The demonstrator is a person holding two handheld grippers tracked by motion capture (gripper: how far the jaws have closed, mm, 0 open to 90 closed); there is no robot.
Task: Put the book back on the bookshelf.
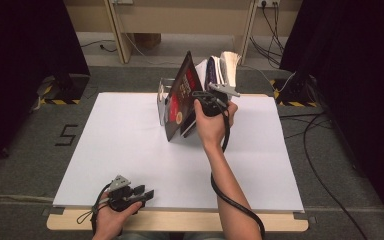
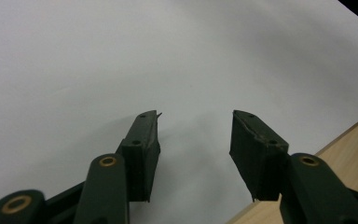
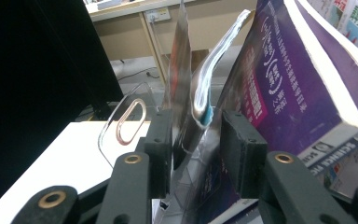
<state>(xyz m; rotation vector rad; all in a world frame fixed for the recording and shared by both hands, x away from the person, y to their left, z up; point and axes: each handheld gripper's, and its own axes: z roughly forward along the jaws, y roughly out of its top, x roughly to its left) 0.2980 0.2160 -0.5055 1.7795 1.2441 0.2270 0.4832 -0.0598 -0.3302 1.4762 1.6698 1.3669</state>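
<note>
Jaws astride thin magazine (image 3: 193, 116), R gripper (image 3: 196, 140)

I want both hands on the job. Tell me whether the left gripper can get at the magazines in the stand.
Probably yes, given a long reach. The left gripper rests open at the near edge; bare white table lies between it and the magazines, where the right gripper already works.

Left claw (image 1: 147, 192) low, near edge, jaws wide. Right claw (image 1: 200, 95) raised, forearm extended, jaws parted.
</note>
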